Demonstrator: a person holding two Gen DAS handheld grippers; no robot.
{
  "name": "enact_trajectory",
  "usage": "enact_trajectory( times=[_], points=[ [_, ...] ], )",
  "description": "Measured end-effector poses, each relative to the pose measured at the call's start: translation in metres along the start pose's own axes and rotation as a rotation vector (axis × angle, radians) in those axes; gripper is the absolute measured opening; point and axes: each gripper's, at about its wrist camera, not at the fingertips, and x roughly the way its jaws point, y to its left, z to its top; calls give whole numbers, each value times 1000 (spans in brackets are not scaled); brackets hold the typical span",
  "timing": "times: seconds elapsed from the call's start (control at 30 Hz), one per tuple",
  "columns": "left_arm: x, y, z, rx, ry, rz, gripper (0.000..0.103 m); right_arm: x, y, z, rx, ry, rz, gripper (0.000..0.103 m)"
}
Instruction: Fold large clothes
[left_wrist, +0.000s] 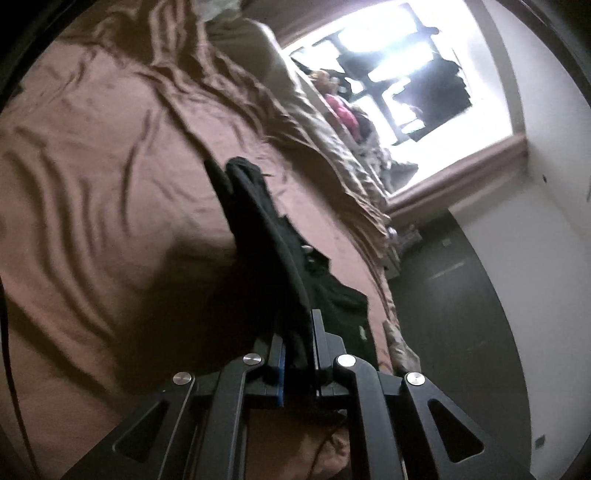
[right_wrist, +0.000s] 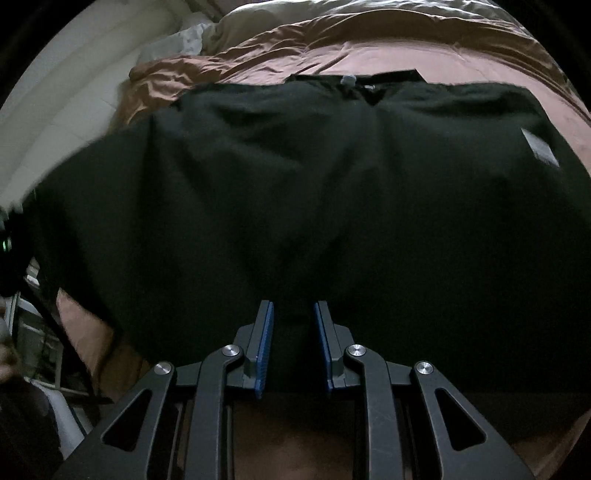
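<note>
Left claw (left_wrist: 297, 332) pinches black garment (left_wrist: 258, 221); right view: garment's label (right_wrist: 539, 147).

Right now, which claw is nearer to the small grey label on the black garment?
Probably the right. The right claw grips the black garment's near edge, the grey label up to its right. The left claw grips a raised fold, label beside it.
</note>
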Motion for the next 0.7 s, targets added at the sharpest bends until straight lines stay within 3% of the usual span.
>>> enact_trajectory(
  times=[0.27,0.6,0.67,0.7],
  points=[
    [21,-66,-4,138,31,-33,10,-20,-22,-27,79,-46,98,17],
    [66,-145,-24,286,111,-61,10,-90,-78,-52,187,-225,91,19],
    [82,-160,-32,311,135,-62,10,-99,-91,-61,216,-242,90,34],
    [92,-168,-36,327,150,-59,10,-107,-97,-68,234,-259,99,57]
  ],
)
